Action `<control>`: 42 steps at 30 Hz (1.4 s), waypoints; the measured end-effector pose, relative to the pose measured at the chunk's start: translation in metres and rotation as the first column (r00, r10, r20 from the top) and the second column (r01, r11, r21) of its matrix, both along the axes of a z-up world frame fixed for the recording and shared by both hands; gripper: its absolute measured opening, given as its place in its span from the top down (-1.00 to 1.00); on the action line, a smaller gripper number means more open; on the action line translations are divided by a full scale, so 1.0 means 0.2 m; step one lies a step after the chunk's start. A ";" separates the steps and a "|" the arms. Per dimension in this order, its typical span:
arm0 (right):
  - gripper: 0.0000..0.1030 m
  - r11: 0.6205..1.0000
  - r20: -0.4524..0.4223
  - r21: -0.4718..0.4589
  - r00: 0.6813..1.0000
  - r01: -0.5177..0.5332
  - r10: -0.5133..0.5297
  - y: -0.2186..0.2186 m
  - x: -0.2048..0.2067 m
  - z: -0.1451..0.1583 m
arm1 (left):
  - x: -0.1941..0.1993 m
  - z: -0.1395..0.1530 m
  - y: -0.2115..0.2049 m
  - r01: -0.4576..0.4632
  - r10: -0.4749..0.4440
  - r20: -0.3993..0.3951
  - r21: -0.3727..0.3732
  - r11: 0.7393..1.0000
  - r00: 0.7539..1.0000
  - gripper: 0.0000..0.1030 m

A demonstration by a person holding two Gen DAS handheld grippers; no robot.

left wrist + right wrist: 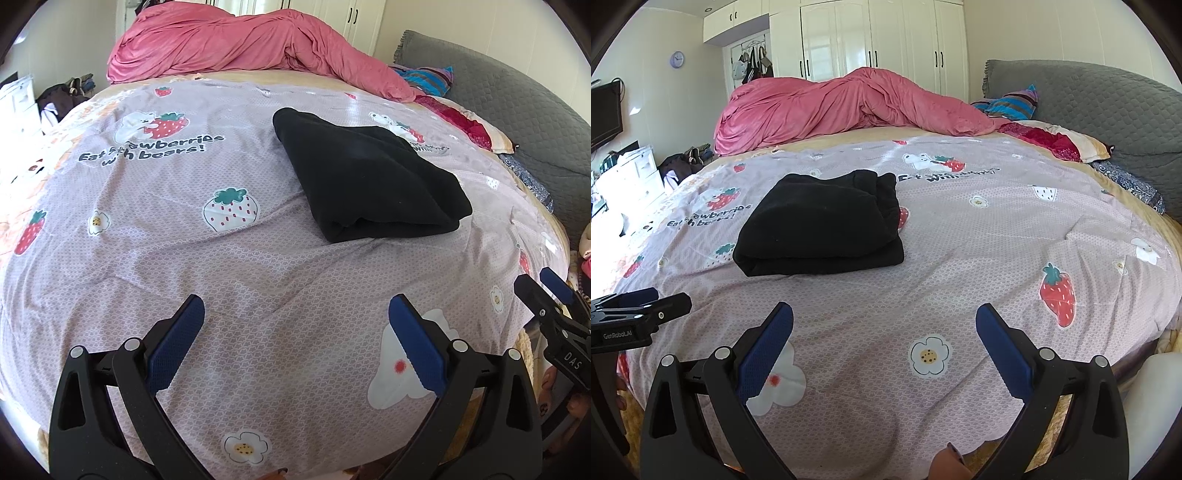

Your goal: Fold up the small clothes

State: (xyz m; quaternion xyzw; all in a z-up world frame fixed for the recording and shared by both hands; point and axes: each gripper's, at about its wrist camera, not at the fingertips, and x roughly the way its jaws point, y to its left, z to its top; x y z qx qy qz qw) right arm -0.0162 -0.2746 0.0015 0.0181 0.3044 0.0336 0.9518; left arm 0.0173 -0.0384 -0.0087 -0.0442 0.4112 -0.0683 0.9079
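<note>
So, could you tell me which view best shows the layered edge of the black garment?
The right wrist view: the black garment faces it squarely, stacked layers visible. The left wrist view shows it angled.

The bedsheet (258, 266) reads "Eat strawberries with bears!"; the left gripper (639, 299) body reads "GenRobot.AI".

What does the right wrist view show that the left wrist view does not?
Only the right wrist view shows the wall clock, the dark screen and the full wardrobe doors. Only the left wrist view shows the folded black garment's open edge from its other side. Both share the garment, the strawberry-print cover, the pink duvet, and both open grippers, left and right.
</note>
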 end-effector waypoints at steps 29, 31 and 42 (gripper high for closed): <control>-0.92 1.000 0.001 0.001 1.000 0.005 -0.005 0.00 -0.01 0.01 | -0.01 0.00 0.01 -0.006 0.006 -0.004 0.000 1.000 1.000 -0.82; -0.92 1.000 0.000 0.000 1.000 0.006 -0.006 0.00 -0.01 0.01 | -0.01 0.00 0.01 -0.007 0.007 -0.003 0.002 1.000 1.000 -0.82; -0.92 0.999 -0.006 -0.019 0.999 0.037 -0.037 -0.02 -0.02 0.02 | -0.02 -0.02 0.01 -0.006 0.007 -0.011 0.031 0.999 1.000 -0.82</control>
